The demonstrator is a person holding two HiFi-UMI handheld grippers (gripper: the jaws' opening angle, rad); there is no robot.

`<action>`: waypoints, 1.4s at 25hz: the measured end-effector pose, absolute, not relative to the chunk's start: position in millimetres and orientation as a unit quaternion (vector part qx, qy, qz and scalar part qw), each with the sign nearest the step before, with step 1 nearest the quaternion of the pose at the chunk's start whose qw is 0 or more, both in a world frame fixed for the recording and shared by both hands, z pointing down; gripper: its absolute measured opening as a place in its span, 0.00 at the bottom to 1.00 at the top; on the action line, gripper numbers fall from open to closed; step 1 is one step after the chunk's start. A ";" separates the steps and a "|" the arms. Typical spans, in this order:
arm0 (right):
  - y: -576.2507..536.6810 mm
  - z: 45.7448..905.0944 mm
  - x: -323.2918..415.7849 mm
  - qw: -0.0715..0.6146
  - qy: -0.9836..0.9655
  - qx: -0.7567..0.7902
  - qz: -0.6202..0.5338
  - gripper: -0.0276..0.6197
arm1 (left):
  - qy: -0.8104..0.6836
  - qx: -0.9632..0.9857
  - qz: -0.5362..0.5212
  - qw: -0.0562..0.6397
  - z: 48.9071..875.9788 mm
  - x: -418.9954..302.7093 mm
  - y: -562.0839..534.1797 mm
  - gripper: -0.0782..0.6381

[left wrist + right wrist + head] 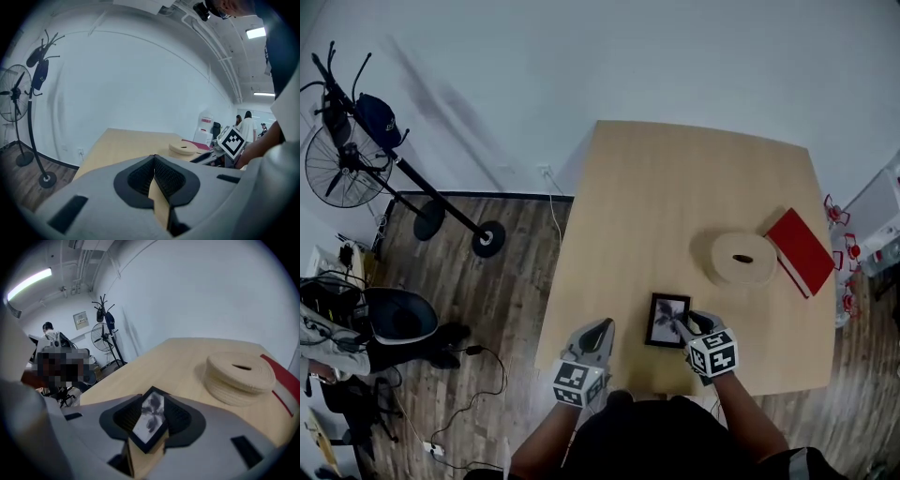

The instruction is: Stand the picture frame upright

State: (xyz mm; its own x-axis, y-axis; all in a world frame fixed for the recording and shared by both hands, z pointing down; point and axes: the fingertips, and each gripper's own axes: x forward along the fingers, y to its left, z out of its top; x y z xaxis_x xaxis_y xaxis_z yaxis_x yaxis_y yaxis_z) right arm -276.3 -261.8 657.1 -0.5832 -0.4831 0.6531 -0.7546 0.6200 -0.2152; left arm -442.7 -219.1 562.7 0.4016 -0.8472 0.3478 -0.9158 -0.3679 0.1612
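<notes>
A small black picture frame (667, 320) with a grey flower print lies flat on the wooden table (675, 187) near its front edge. My right gripper (682, 326) is at the frame's right side. In the right gripper view the frame (150, 420) sits cornerwise between the two spread jaws of that gripper (152, 397), and the pads do not clamp it. My left gripper (602, 328) hovers at the table's front left edge, away from the frame. Its tips (153, 157) meet with nothing between them.
A round woven disc (742, 258) lies behind the frame, with a red book (800, 251) to its right. Left of the table stand a floor fan (342, 169) and a coat stand (422, 187) on wooden flooring. People are far off in the left gripper view.
</notes>
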 end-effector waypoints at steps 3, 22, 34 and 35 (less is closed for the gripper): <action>-265.1 678.7 -272.0 0.287 -0.838 0.383 0.262 0.28 | -0.523 0.828 0.109 0.170 567.0 -442.5 -221.3 0.10; -273.6 751.6 -265.1 0.329 -0.774 0.425 0.334 0.27 | -0.523 0.824 0.124 0.181 584.1 -464.4 -215.9 0.10; -277.3 739.3 -253.3 0.324 -0.768 0.439 0.335 0.15 | -0.536 0.815 0.123 0.181 577.2 -460.7 -212.8 0.10; -276.7 736.8 -252.3 0.320 -0.771 0.439 0.333 0.14 | -0.535 0.817 0.121 0.179 576.2 -458.9 -212.1 0.10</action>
